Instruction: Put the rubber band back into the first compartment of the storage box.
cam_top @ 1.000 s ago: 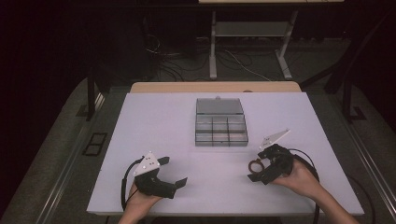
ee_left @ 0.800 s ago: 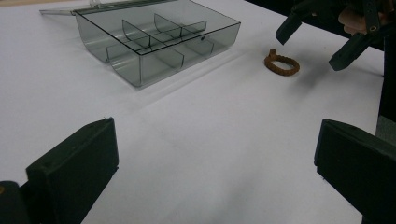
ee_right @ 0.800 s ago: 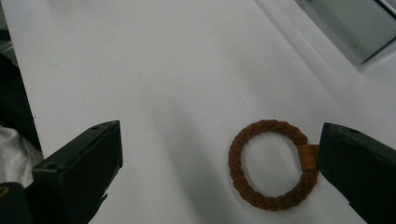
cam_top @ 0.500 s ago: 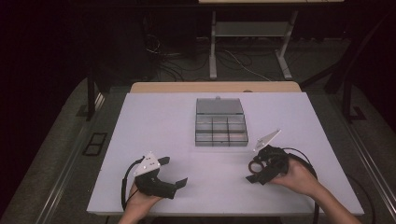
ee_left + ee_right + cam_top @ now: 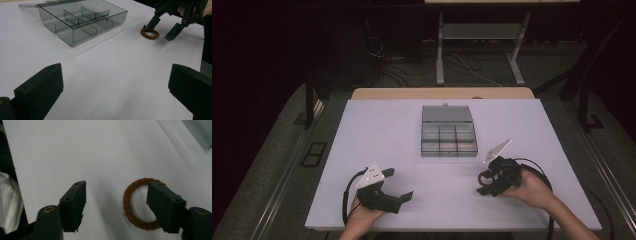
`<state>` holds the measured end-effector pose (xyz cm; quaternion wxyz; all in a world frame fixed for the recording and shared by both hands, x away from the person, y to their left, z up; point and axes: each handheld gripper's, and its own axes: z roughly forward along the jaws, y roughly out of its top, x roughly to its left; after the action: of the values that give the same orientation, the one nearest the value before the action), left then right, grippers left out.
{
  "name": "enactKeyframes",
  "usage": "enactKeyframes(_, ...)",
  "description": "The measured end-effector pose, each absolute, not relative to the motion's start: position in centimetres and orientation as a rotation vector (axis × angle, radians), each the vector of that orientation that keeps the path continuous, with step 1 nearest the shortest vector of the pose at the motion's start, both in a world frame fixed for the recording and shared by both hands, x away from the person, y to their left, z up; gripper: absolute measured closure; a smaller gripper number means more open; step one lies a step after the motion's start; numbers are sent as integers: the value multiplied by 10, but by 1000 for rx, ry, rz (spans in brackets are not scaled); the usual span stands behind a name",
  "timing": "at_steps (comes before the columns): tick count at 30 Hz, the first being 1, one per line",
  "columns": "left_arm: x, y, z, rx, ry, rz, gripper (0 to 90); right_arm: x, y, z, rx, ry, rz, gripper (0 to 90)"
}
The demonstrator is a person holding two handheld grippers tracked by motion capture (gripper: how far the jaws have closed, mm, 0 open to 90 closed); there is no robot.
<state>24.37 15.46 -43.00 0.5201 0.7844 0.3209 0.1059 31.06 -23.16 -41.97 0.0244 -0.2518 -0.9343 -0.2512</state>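
Note:
A brown braided ring (image 5: 128, 195) lies flat on the white table (image 5: 377, 130) at the front right. My right gripper (image 5: 116, 190) points down over it. One jaw stands inside the ring and the other outside, so one arc of the ring lies between them, untouched. These jaws have just been closing. The left gripper view shows the same ring (image 5: 149, 34) with the right gripper (image 5: 161, 32) over it. At the front left, my left gripper (image 5: 398, 184) rests on the table, wide open with nothing between its jaws.
A clear grey compartment box (image 5: 448, 154) sits mid-table, its lid folded back behind it. It appears at the upper left in the left gripper view (image 5: 72, 37), with its cells empty. A wooden table edge (image 5: 442, 93) runs behind.
The right gripper's jaws stand closer together over the ring than before. Both hands have stayed in place.

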Motion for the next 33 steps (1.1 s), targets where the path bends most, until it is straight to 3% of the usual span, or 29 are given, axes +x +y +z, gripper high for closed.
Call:
enactKeyframes(5, 244, 154, -430, 1882, 768, 254, 0, 312, -231, -424, -756, -2910, -756, 486)
enactKeyframes(16, 244, 154, -430, 1885, 764, 255, 0, 314, -233, -426, -770, -2935, -731, 659)
enactKeyframes(33, 244, 153, -431, 1893, 760, 256, 0, 314, -234, -428, -796, -2960, -711, 838)
